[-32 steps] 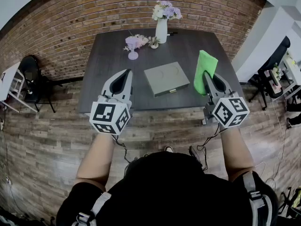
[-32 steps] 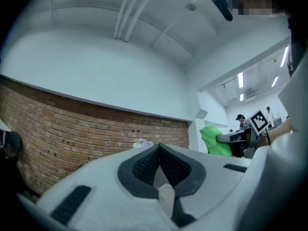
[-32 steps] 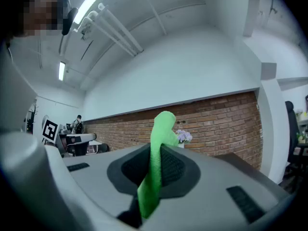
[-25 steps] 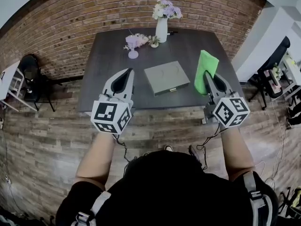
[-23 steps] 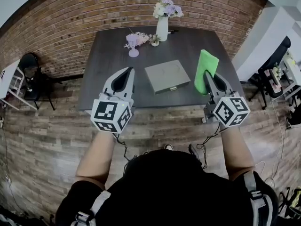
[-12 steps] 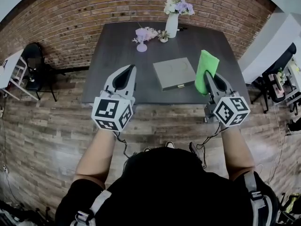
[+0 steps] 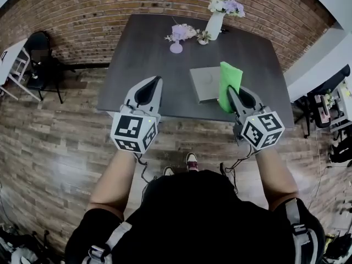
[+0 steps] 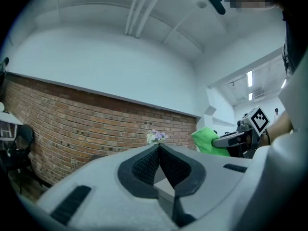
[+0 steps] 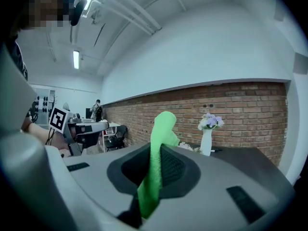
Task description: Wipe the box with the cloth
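A flat grey box [image 7: 204, 83] lies near the front edge of the dark table [image 7: 143, 70]. A bright green cloth [image 7: 228, 85] stands up from my right gripper [image 7: 230, 92], which is shut on it; in the head view the cloth overlaps the box's right part. The same cloth [image 9: 155, 163] rises between the jaws in the right gripper view. My left gripper [image 7: 155, 81] hovers over the table's front left, jaws shut with nothing between them [image 8: 158, 147]. The green cloth [image 8: 208, 140] and right gripper [image 8: 239, 138] also show at the right of the left gripper view.
A white vase of flowers [image 7: 215, 20] and a small pink vase [image 7: 176, 38] stand at the table's far side. A black chair [image 7: 41, 59] stands left of the table, a brick wall behind. Desks and chairs [image 7: 333, 109] are at the right.
The view has shifted toward the table, so the box now sits closer to the right gripper. The green cloth now overlaps the box's right side. The left gripper keeps its pose.
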### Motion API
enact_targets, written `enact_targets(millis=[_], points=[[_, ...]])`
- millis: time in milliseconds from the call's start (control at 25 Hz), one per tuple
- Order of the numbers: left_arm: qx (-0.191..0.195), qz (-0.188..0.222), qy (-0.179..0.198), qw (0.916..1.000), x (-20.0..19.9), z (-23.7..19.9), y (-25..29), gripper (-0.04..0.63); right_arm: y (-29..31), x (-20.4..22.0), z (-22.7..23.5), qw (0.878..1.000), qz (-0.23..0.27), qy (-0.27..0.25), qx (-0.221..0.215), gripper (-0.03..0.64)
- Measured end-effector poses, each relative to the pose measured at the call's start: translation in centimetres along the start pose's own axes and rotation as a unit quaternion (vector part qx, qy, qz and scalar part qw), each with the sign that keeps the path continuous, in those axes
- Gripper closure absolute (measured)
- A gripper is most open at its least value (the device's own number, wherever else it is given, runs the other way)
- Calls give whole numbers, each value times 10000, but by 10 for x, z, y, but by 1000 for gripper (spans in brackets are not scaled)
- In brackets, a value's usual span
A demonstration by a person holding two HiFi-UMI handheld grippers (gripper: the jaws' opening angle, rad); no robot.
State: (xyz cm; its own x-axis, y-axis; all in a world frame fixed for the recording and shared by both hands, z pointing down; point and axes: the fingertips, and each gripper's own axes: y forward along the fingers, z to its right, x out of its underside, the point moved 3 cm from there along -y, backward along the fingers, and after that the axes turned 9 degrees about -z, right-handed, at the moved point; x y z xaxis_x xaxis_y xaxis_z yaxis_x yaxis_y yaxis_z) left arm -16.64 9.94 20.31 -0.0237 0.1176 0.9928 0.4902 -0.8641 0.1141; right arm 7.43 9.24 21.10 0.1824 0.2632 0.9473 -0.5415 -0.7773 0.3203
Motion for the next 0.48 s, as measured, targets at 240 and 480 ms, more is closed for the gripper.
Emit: enact_targets(millis=[240,480], points=[[-211,-235,-110,9994,30,-17,3,586,43,25,-19,9976,-497,-194,-434,580],[-525,-510,-154,9972,55,-39,17,586,89,53,-23,9897,-1016,-342,-947,580]])
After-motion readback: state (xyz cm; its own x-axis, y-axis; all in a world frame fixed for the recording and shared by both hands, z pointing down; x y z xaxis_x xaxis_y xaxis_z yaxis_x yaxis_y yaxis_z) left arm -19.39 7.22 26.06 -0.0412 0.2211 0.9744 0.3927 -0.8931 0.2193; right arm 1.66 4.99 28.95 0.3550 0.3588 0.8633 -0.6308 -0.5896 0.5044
